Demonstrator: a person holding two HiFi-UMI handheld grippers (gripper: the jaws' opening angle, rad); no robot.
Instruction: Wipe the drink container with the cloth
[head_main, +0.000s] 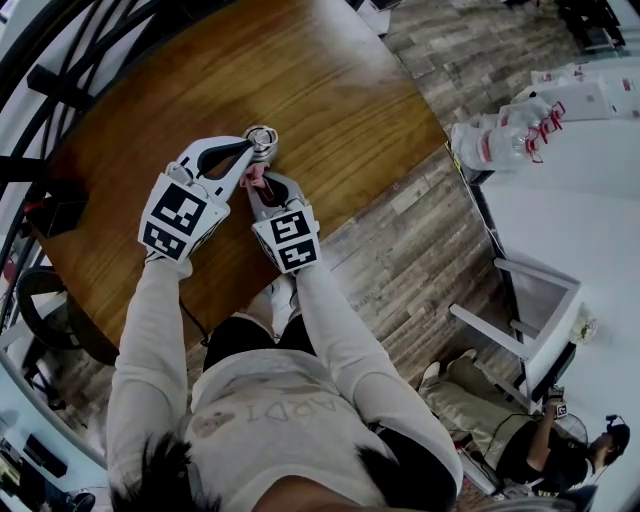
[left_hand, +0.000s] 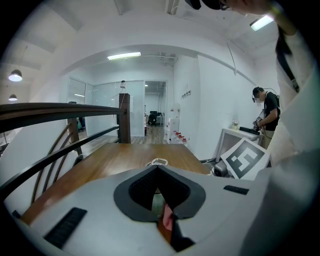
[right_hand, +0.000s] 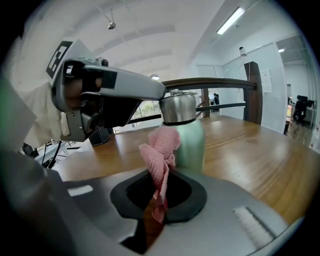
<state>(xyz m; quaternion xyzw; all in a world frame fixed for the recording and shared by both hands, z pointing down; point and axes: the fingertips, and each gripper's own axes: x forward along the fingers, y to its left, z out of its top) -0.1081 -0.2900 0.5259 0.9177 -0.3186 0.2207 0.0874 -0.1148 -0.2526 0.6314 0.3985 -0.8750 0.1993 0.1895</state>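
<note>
Dark hair (head_main: 160, 480) and two pale sleeves (head_main: 150, 330) are filling the bottom of the head view, as a person is leaning over a round wooden table (head_main: 300, 70) with a gripper in each hand. Out in front of the sleeves, the left gripper (head_main: 250, 150) is reaching in from the left and clamping its jaws on the steel cap of the drink container (head_main: 262, 138), a green bottle that is standing upright on the near part of the tabletop.

Seen from the right gripper view, the left gripper's jaws are pressing against the silver neck of the bottle (right_hand: 192, 140) while its green body is rising just beyond the right gripper (right_hand: 162, 182). That gripper's jaws are pinching tight on a pink knitted cloth (right_hand: 160, 150), whose bunched upper end is lying against the side of the bottle below the cap.

In the left gripper view, the jaws (left_hand: 158, 172) are drawing nearly together, with the ring on the bottle's lid (left_hand: 159, 162) showing just above them, and a strip of the green body and a bit of the pink cloth (left_hand: 167, 217) showing in the gap.

Off the table's edge, wood-plank flooring (head_main: 420, 250) is running toward a white counter (head_main: 560, 200) carrying bottles with red labels (head_main: 505, 140). A second person (head_main: 540, 440) is working at the lower right, well apart from the table.
</note>
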